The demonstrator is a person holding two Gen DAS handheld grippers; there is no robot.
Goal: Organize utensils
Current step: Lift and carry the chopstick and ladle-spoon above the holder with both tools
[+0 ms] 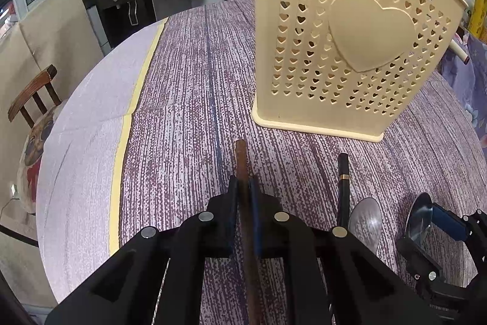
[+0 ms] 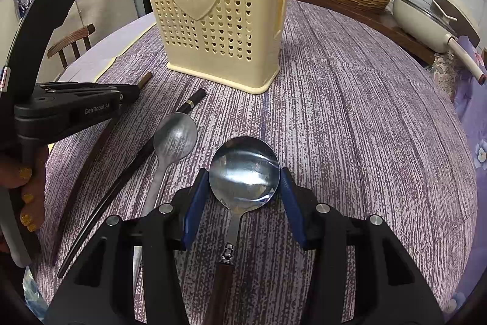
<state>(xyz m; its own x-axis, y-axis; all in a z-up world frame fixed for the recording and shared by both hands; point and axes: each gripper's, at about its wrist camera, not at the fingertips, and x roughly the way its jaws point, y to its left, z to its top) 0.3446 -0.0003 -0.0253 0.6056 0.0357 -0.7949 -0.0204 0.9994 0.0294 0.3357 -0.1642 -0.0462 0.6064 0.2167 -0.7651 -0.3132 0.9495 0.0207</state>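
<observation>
Two claws are working the table's near edge: I am clamping the left claw (image 1: 243,188) on a brown chopstick (image 1: 242,160), ready for lifting, while the right claw (image 2: 245,188) is straddling the round spoon (image 2: 244,172), unclenched, before the cream holder (image 2: 219,20).

A: The utensil holder (image 2: 219,17) at twelve o'clock is cream, pierced with rows of little hearts around one large raised heart.

B: The tablecloth (image 2: 350,127) is purple and white in fine streaks. One chopstick (image 1: 242,160) is brown; the other chopstick (image 1: 343,181), at two o'clock from it, is black with a gold band.

A: Both spoons are silver: the round spoon (image 2: 245,172) and the oval spoon (image 2: 175,136).
</observation>
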